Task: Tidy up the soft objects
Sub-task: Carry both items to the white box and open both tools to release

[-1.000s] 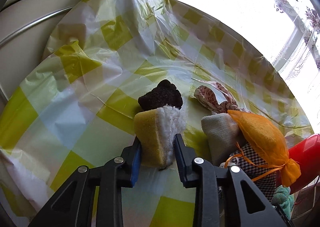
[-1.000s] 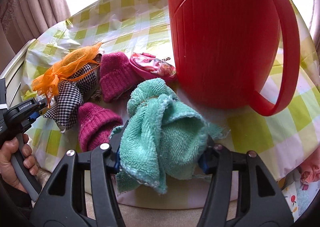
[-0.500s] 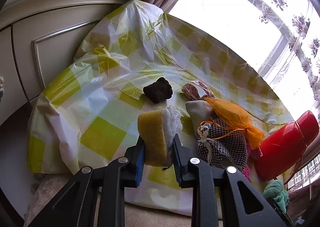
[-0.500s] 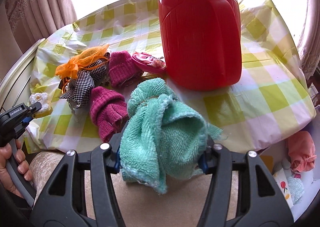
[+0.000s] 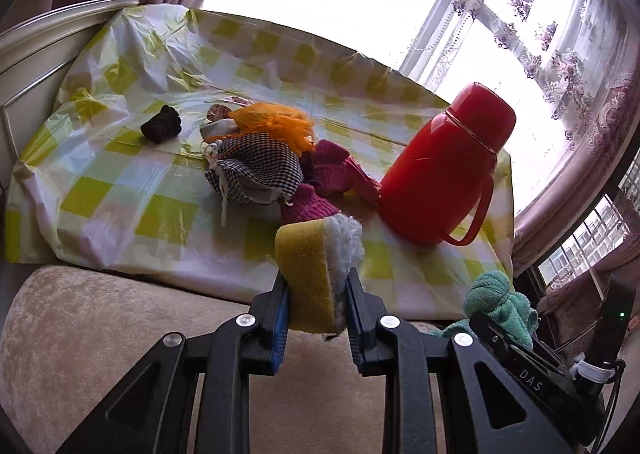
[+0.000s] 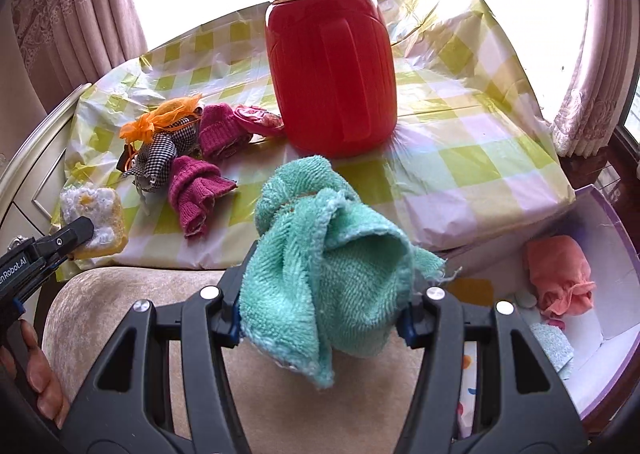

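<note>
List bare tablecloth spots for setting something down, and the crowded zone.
Free: tablecloth right of the red thermos, out to the table edge; also the near-left cloth by the dark sponge. Crowded: checked pouch, orange bag and magenta knits, left of the thermos.

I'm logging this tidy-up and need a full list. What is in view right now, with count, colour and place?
sponge: 1, yellow with white fluffy side, clamped in left tongs
towel: 1, teal, clamped in right tongs
flask: 1, red, upright on tablecloth
tablecloth: 1, yellow-white check, over table
knit pieces: 2, magenta, on cloth left of flask
checked pouch: 1, black-white, beside knit pieces
mesh bag: 1, orange, on pouch
dark lump: 1, blackish, alone at far left
box: 1, white inside with purple rim, lower right, holding peach cloth
left tongs: black, shut on sponge
right tongs: black, shut on towel
hand: on left handle
</note>
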Demonstrator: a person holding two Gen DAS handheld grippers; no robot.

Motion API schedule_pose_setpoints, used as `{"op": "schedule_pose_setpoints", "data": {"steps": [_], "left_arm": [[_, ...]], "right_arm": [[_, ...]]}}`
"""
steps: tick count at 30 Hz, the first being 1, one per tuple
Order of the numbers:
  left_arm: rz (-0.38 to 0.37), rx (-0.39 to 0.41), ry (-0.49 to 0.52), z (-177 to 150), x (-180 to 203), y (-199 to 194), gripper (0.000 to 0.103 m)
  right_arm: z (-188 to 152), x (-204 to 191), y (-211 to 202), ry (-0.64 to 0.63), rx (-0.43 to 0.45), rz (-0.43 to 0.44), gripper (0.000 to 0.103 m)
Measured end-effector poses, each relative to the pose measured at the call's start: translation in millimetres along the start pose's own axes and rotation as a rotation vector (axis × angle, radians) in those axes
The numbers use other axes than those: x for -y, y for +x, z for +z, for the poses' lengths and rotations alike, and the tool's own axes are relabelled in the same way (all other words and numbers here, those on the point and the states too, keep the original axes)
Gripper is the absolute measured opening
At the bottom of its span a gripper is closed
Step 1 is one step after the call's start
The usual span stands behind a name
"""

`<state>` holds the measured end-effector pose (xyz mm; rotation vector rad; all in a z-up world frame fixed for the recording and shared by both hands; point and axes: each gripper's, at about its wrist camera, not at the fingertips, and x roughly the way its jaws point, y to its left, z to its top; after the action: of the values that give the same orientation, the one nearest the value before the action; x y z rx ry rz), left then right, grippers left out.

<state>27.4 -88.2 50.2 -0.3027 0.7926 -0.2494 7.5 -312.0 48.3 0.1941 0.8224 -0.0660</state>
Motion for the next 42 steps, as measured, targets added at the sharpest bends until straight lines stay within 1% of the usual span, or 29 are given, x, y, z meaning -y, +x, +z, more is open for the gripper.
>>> {"op": "schedule_pose_setpoints", "data": {"steps": [5,11,13,16,19,21,22,23,26,29,36,39,42], "left_arm": [[-0.092,-0.048,0.092,-16.9,53.6,2.7,0.026],[-0.2,-0.1,0.212,-33.2,111.6,2.9,0.026],[-0.229,-0.117,0.241,-40.4,128.1,2.8,0.026],[-0.293,-0.155,0.275,-47.2,151.0,5.3,0.027],[-0.35,-0.196,0.305,-53.5,169.6,7.6,0.038],[-0.362,-0.205,0.333,-58.3,179.3,7.6,0.054],[-0.362,-0.204,0.343,-60.0,181.9,6.7,0.058],[-0.361,-0.204,0.352,-60.7,183.3,6.8,0.062],[-0.337,-0.201,0.356,-60.9,182.4,7.5,0.062],[-0.288,-0.186,0.346,-57.8,175.4,8.0,0.062],[-0.09,-0.125,0.31,-43.5,142.0,11.7,0.062],[-0.035,-0.111,0.286,-38.4,124.1,13.6,0.062],[0.009,-0.114,0.254,-34.4,106.1,16.8,0.062]], "right_arm": [[-11.8,38.9,-19.7,0.029,0.008,-0.088,0.06],[-26.2,94.4,-40.2,0.119,-0.006,-0.192,0.06],[-29.1,110.4,-47.4,0.147,-0.005,-0.224,0.06],[-32.0,130.9,-57.4,0.188,0.001,-0.268,0.062],[-35.3,148.3,-65.2,0.227,0.004,-0.305,0.066],[-37.0,156.3,-68.1,0.242,0.004,-0.33,0.068],[-37.7,159.3,-69.0,0.248,0.004,-0.339,0.073],[-38.1,162.4,-69.6,0.255,0.007,-0.347,0.076],[-37.7,166.4,-71.2,0.268,0.015,-0.345,0.078],[-36.6,162.6,-68.5,0.262,0.01,-0.324,0.079],[-34.5,135.6,-60.9,0.21,0.007,-0.256,0.079],[-31.8,121.0,-58.4,0.17,0.014,-0.226,0.079],[-28.9,104.7,-53.4,0.128,0.008,-0.214,0.079]]}}
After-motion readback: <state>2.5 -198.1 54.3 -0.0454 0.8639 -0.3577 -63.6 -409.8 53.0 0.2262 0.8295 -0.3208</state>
